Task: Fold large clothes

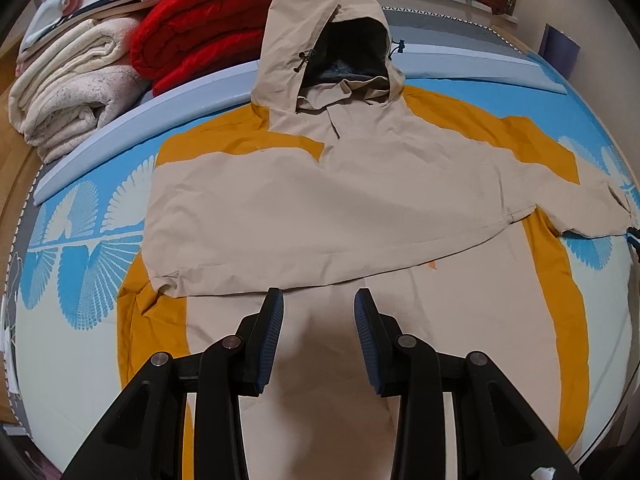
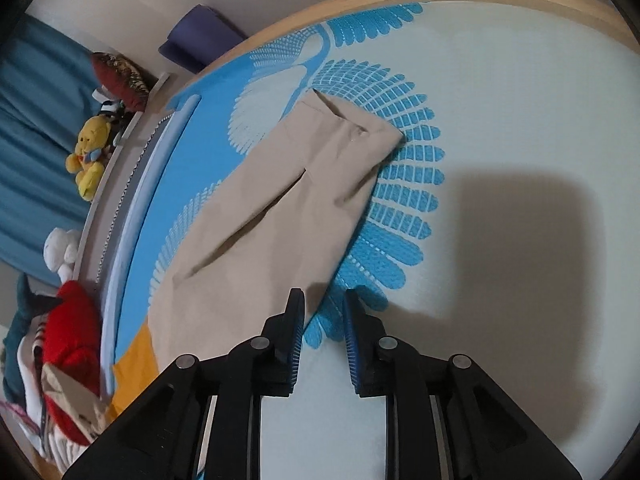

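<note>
Blue ribbed pads fill the bottom of both views, so let's start there. Over on the left, the left claw [image 1: 319, 300] hangs above the jacket's [image 1: 320, 200] pale front panel, jaws apart, nothing between them, nothing touched as far as I can see. And on the right, the right claw [image 2: 323, 300] sits with a narrower gap between its pads, also empty; one pad overlaps the edge of the sleeve [image 2: 280, 208] in the picture, but whether it touches the cloth I can't tell.

Where's the garment? Spread on the bed [image 1: 80, 280], over the blue fan-patterned cover. Hood [image 1: 320, 40] points toward the far side, near the stack of red and cream blankets [image 1: 120, 60]. One sleeve already lies folded across the chest; the other sleeve runs straight out over the cover, cuff [image 2: 360, 120] lying flat at its far end.

So the step in hand, I'd judge, is bringing that outstretched sleeve in. To do it well: take it near the cuff or mid-length, pinch only the sleeve's own layers and not the bed cover beneath, lift just enough to clear, then carry it across so it lands parallel to the sleeve already folded. Let the left side pin the body near the shoulder seam, otherwise the slick fabric will likely drag and wrinkle.

Pose now: both claws tip steeply downward. Left one is squared up to the jacket's centre line, facing the hood. Right one looks along the sleeve's length toward the cuff, offset to its edge.
</note>
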`<control>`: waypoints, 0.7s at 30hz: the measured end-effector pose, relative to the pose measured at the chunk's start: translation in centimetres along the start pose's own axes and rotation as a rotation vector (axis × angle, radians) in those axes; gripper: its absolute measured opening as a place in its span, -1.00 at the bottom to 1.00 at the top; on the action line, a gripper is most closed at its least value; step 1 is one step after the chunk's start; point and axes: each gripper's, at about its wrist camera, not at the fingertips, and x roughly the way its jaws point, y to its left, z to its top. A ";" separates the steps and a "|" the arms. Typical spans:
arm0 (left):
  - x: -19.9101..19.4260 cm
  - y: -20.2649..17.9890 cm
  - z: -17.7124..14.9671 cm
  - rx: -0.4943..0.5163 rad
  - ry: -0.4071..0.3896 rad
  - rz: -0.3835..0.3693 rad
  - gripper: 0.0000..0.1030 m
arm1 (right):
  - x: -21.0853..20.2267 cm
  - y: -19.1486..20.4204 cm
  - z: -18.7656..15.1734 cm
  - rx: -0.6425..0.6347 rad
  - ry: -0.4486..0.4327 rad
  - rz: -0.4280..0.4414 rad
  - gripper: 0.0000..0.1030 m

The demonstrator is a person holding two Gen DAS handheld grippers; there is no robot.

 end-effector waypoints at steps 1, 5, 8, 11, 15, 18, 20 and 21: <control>0.1 0.1 0.0 -0.003 0.001 0.000 -0.34 | 0.1 0.1 0.1 0.000 -0.007 -0.004 -0.58; 0.2 0.5 0.0 -0.003 0.005 -0.004 -0.34 | 0.6 0.3 0.5 0.045 -0.032 0.015 -0.31; 0.2 0.6 0.0 -0.003 0.002 -0.006 -0.34 | 0.8 1.3 0.5 0.014 -0.053 -0.011 -0.31; 0.0 0.9 0.0 -0.009 -0.001 -0.012 -0.34 | 0.7 2.1 0.2 -0.012 -0.088 -0.039 -0.92; -0.6 1.5 0.4 -0.037 -0.012 -0.028 -0.34 | -1.6 4.6 -0.6 -0.064 -0.197 -0.080 -0.97; -1.3 2.4 0.8 -0.064 -0.030 -0.036 -0.34 | -4.3 9.7 -1.6 -0.173 -0.278 -0.084 -0.97; -1.8 3.7 1.1 -0.105 -0.034 -0.036 -0.34 | -6.5 15.3 -4.0 -0.302 -0.321 -0.054 -0.97; -2.1 4.4 1.2 -0.131 -0.037 -0.040 -0.34 | -7.4 17.3 -5.3 -0.349 -0.330 -0.037 -0.97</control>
